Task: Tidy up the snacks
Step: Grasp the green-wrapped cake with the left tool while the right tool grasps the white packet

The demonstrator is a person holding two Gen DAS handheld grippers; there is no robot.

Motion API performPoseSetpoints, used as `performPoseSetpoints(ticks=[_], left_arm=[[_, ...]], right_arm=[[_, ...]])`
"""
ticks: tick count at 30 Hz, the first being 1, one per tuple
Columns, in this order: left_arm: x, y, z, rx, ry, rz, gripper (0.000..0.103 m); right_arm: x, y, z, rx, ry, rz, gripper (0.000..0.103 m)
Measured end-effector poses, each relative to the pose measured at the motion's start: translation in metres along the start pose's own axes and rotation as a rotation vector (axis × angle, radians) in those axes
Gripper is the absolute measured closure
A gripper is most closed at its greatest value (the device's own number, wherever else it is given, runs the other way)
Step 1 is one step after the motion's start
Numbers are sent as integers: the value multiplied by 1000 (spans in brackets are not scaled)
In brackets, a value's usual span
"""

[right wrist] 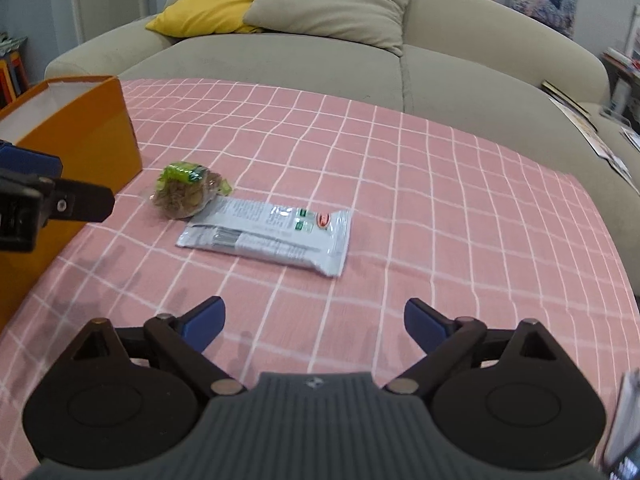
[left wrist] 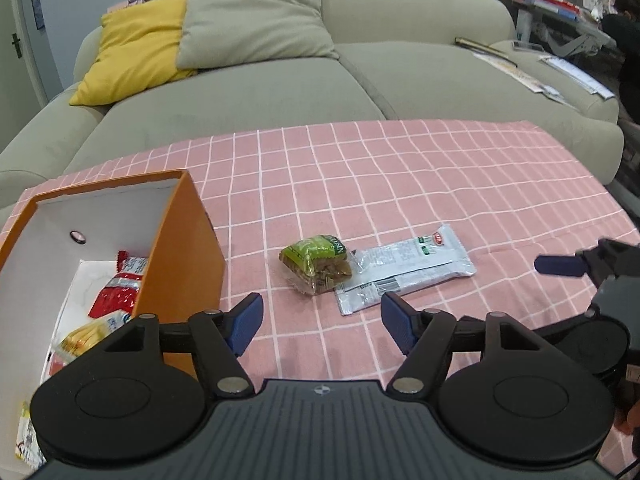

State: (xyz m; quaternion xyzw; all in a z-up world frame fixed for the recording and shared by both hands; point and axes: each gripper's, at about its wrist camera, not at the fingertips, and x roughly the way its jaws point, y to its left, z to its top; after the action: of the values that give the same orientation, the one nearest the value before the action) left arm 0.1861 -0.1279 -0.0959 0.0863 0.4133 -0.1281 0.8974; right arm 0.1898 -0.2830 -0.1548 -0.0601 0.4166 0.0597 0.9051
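A green-wrapped snack lies on the pink checked tablecloth, touching the end of a flat silver snack packet. Both also show in the right wrist view, the green snack left of the silver packet. An orange box with a white inside stands at the left and holds red and yellow snack packets. My left gripper is open and empty, just short of the green snack. My right gripper is open and empty, short of the silver packet.
A beige sofa with a yellow cushion and a beige cushion stands behind the table. Papers and a book lie on the sofa's right end. The orange box is at the left in the right wrist view.
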Motion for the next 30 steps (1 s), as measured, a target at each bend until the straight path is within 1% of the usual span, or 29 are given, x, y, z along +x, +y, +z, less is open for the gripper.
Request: performPoseSetpoints(ticks=[4, 7, 9, 13, 17, 20, 23, 26, 30], left_arm=[[17, -1, 8, 45, 19, 11, 25], [30, 1, 14, 65, 39, 15, 31], [38, 3, 18, 75, 53, 20, 34], [53, 2, 23, 107, 72, 29, 40], [66, 3, 25, 129, 95, 35, 50], [75, 6, 25, 129, 108, 37, 57], [80, 10, 25, 120, 115, 33, 61], [85, 12, 26, 112, 122, 19, 69], [85, 13, 26, 103, 116, 9, 73]], right_arm=[[16, 0, 9, -104, -19, 29, 11], [31, 0, 17, -207, -30, 43, 7], [40, -2, 23, -245, -40, 54, 7], [55, -5, 35, -266, -42, 106, 4], [64, -2, 37, -307, -45, 158, 4], [71, -1, 38, -327, -49, 196, 4], [73, -1, 40, -352, -57, 235, 4], [77, 4, 43, -383, -48, 263, 4], [81, 5, 39, -380, -25, 280, 5]])
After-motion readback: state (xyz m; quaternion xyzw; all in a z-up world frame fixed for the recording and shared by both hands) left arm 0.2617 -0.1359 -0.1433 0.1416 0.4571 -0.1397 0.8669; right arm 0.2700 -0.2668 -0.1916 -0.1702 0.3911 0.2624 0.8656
